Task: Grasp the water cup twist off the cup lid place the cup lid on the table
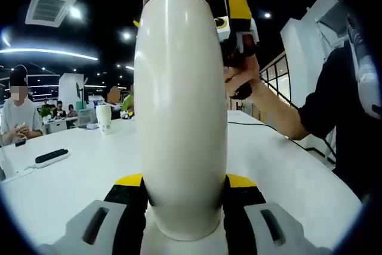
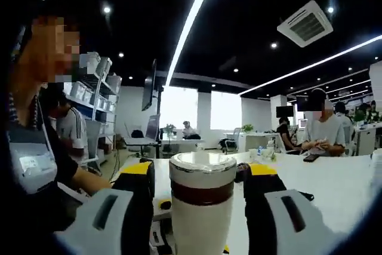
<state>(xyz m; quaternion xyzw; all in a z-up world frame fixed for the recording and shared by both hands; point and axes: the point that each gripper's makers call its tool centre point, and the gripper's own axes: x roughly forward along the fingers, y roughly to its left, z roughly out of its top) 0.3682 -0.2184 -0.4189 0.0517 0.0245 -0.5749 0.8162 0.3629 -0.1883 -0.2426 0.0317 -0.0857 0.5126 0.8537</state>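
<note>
Cream-white and smooth, the water cup [image 1: 181, 111] stands upright just above the table [image 1: 77, 183], your left gripper [image 1: 185, 198] clamped on its lower body. Your right gripper [image 2: 200, 192] brackets the cup lid [image 2: 203, 177]; whether it grips, I cannot tell. Twist with loose jaws and the lid may slip, or the cup may spin.

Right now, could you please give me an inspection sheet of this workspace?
Surface: white table, largely bare.
Job's things: cream water cup upright, cup lid on top.
Clutter: paper cup and dark flat device on the table's far side.
Grippers: left gripper shut on the cup's lower body; right gripper flanks the lid, contact unclear.
Cables: thin dark cable across the table.
Surroundings: open office, ceiling lights, seated people.
</note>
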